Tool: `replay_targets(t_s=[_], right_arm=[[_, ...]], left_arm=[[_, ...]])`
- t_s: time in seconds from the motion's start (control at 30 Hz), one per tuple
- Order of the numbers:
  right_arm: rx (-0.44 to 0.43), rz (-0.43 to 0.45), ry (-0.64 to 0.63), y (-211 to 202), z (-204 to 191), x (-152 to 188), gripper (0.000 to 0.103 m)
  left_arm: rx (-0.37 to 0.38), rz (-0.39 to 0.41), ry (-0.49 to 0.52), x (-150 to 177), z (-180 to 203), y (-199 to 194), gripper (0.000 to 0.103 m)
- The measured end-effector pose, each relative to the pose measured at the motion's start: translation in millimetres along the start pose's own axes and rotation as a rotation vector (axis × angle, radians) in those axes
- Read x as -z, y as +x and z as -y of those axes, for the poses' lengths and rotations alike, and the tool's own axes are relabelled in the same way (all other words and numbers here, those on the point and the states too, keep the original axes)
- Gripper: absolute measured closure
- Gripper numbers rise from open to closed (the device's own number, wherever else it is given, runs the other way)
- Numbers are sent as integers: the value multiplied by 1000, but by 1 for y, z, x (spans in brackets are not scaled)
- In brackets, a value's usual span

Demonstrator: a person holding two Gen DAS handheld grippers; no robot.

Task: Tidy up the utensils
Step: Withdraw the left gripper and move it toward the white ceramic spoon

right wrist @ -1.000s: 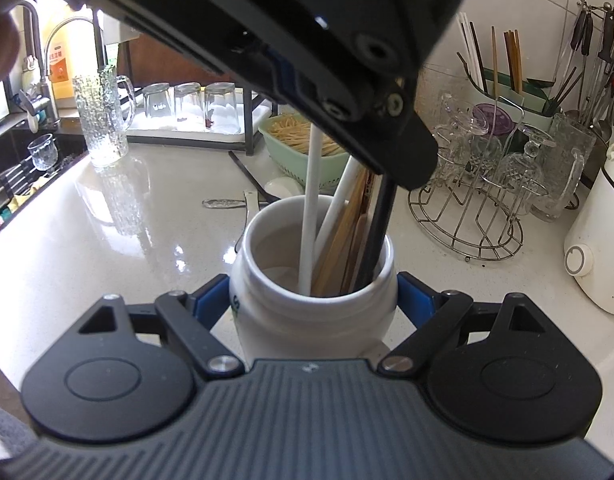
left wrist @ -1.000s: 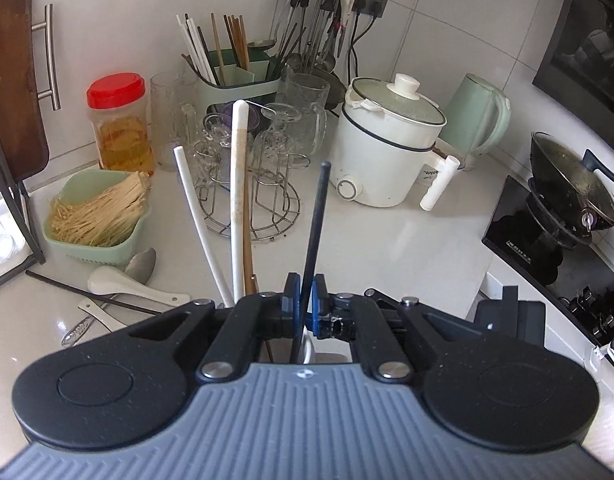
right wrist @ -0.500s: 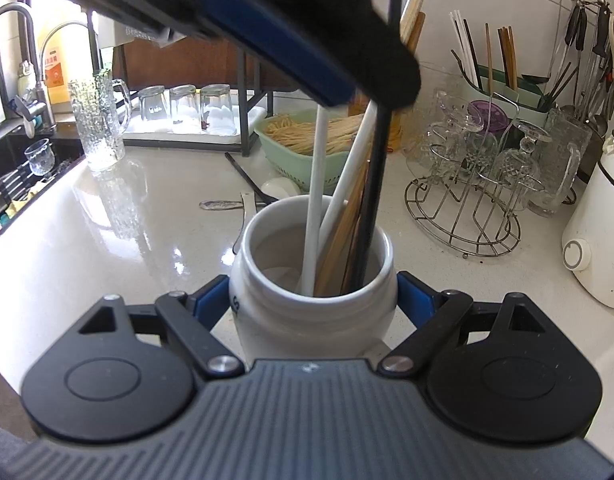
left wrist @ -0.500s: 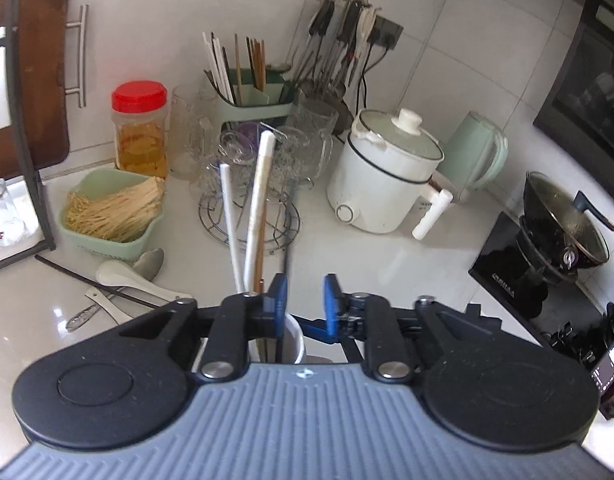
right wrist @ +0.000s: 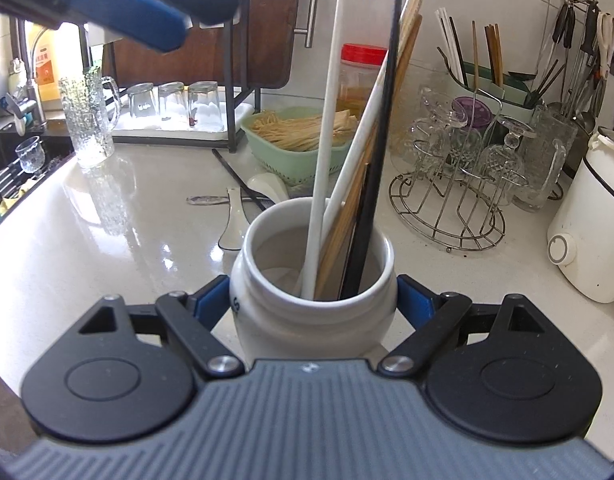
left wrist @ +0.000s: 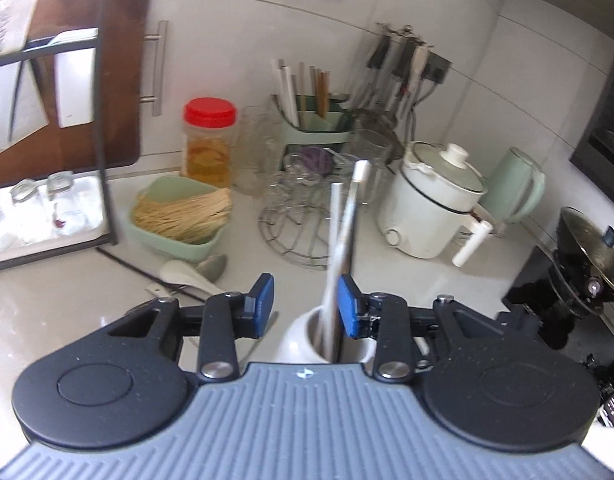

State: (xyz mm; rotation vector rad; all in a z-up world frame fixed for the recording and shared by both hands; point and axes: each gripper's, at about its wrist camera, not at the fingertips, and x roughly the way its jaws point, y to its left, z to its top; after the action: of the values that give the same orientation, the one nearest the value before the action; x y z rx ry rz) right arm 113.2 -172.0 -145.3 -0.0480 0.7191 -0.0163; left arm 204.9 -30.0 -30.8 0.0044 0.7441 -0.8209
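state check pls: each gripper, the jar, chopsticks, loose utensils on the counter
left gripper: jaws opening, nothing between the pads
right gripper: shut on white jar
white jar: upright on the counter, clamped from both sides
black chopstick: in the jar, leaning
white chopsticks: in the jar, leaning
white spoon: lying loose on the counter
glasses on tray: upside down

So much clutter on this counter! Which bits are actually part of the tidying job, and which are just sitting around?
Part of the job:
- white jar, held in the right claw
- chopsticks standing in it
- left claw, opening, nothing gripped
- loose black chopstick and white spoon on the counter

Just lying about:
- green basket
- red-lidded jar
- glass rack
- white cooker
- kettle
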Motion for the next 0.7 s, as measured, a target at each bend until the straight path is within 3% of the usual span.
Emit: replay_targets(t_s=[0.3, 0.7], right_arm=[[3, 7, 1, -6, 6, 6, 13], [-7, 11, 6, -6, 13, 8, 13]], left_arm=[[-92, -47, -48, 11, -27, 10, 63], [-184, -136, -79, 30, -35, 32, 63]])
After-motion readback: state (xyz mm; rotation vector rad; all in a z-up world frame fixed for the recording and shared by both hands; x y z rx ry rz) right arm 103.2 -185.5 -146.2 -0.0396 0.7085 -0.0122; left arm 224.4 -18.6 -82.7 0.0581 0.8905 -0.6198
